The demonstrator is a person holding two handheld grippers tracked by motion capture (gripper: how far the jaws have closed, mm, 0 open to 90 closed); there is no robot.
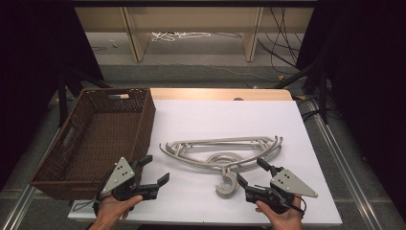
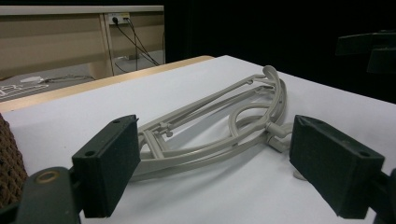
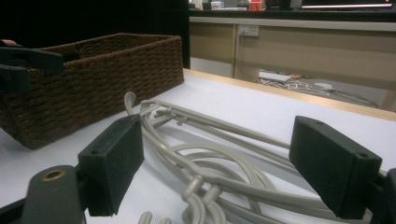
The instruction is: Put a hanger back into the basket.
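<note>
While both tools idle near the 6 o'clock edge of the white table top (image 1: 201,120), I list what I see.

Item one: a pile of beige plastic clothes hangers (image 1: 222,154), lying flat at the centre of the sheet, hooks (image 1: 227,186) pointing toward 6 o'clock. It touches neither tool.

Item two: left gripper (image 1: 154,168), at 7 o'clock of the pile, jaws spread wide with nothing between them. Bare sheet lies between it and the hangers.

Item three: right gripper (image 1: 253,171), at 5 o'clock of the pile, jaws likewise spread and empty, just beside the hooks.

Item four: a dark wicker basket (image 1: 143,125), at 9 o'clock of the pile, hanging past the table's left edge. A strip of open sheet separates its right wall from the nearest hanger end.

Open room: the sheet is bare from the pile toward 12 o'clock and toward 3 o'clock; the near corners hold my hands.

View notes: the left gripper view (image 2: 215,154) shows the hangers (image 2: 224,123) stacked, several arms thick, which I cannot judge from above. The right gripper view (image 3: 215,158) shows the looped hooks (image 3: 201,198) tangled low between its jaws, the basket's woven wall (image 3: 93,88), and the other tool's jaws at far left.
</note>
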